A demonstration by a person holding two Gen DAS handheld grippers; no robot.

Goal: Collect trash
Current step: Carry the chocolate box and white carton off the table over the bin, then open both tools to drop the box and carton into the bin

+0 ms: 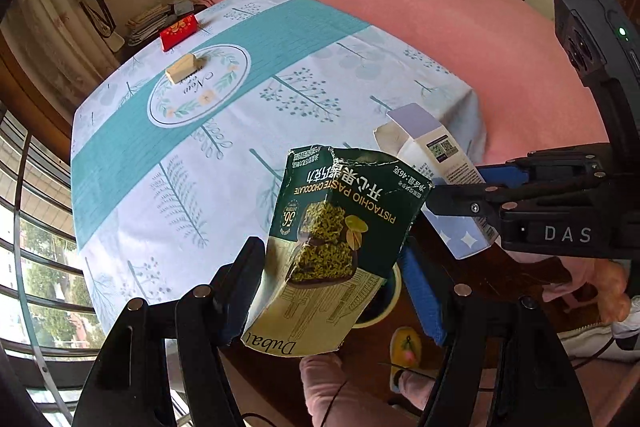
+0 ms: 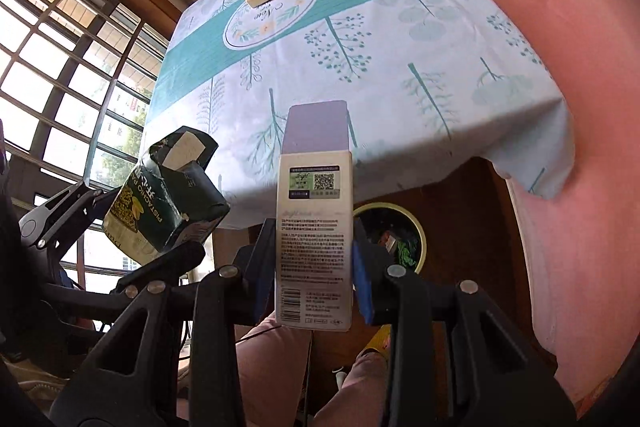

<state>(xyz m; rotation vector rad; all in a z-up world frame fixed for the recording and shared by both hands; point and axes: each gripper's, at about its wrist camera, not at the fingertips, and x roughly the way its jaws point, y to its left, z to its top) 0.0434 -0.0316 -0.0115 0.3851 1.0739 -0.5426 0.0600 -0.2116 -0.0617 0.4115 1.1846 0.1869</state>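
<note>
Now the left tongs clamp a torn green chocolate box, and the right tongs clamp a tall lavender carton, both held near the counter's near edge, above a yellow-rimmed bin.

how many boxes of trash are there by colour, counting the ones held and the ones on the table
dark green pistachio chocolate carton, in the left gripper: 1
white and lavender tall carton, in the right gripper: 1
red box on the tablecloth: 1
beige box on the tablecloth: 1
total: 4
</note>
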